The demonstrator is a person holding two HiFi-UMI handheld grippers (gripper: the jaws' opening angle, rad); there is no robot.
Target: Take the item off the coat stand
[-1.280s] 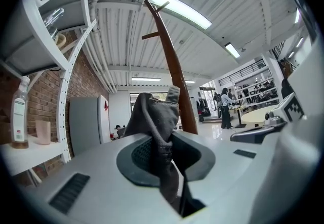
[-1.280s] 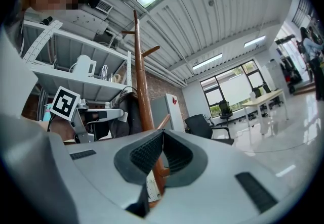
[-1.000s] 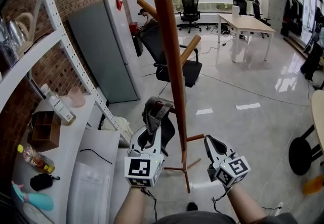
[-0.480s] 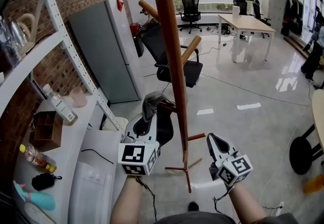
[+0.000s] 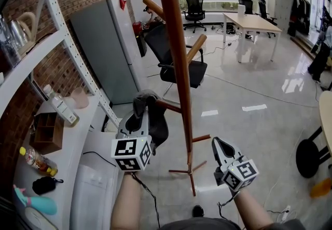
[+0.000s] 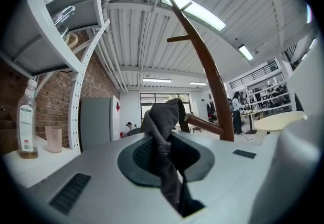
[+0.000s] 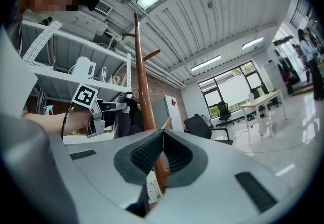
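1. Cloth – a dark grey, limp piece – hangs at the outer tip of the lower left peg of the coat stand, its top folded over that tip.
2. The left tongs reach up from below, and in the left gripper view the jaws are pinched nearly together on the cloth. The fabric rises in a bunch from between the pads.
3. In that same view the peg runs from behind the cloth to the brown pole, which leans up toward the ceiling lights.
4. The right tongs are low and to the right of the pole's foot, apart from it. In the right gripper view the jaws meet at their tips with nothing gripped; the pole only shows behind them.
5. The right gripper view also takes in the left tongs – held up beside the pole, with the dark cloth hanging next to them.
6. To the left stands a white shelf rack against a brick wall, with a clear bottle on the white counter under it.
7. A grey fridge stands behind the rack, and a black office chair sits behind the pole. A pale table is far back on the shiny floor.
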